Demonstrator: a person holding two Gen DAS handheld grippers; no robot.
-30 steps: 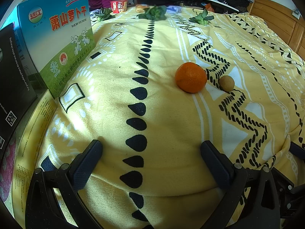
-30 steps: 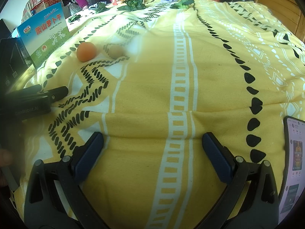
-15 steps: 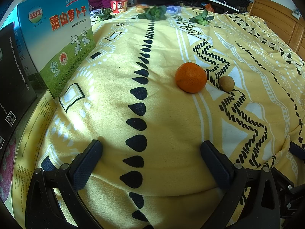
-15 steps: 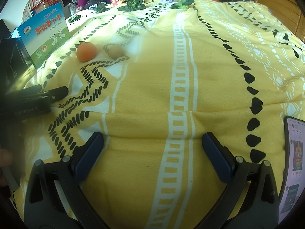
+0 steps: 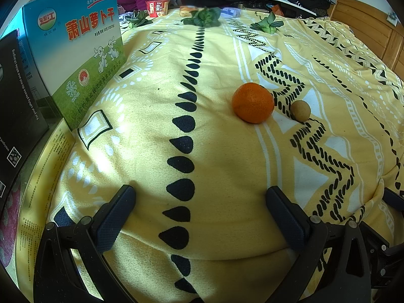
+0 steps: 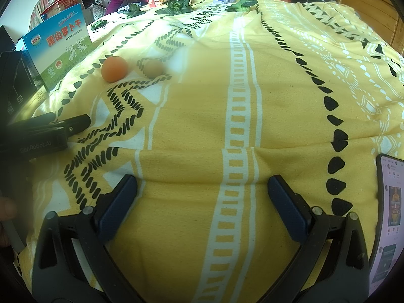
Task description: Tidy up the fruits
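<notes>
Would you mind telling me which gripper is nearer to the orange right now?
Left. The left gripper faces the orange almost head-on, slightly to its left. The right gripper sits well to the orange's right, farther away. Both are open and empty.

Daylight fills the room, bright and a little hard. On the yellow blanket (image 5: 214, 131) it falls in patches, with a soft shadow band across the near part in the left wrist view. That view is sharp: the orange (image 5: 252, 102) is crisp, with a small shadow beneath it. The right wrist view is hazier; a pale smear washes over the orange (image 6: 115, 68) and the small brown fruit (image 6: 154, 68). Both pictures bulge strongly, with dark corners.
</notes>
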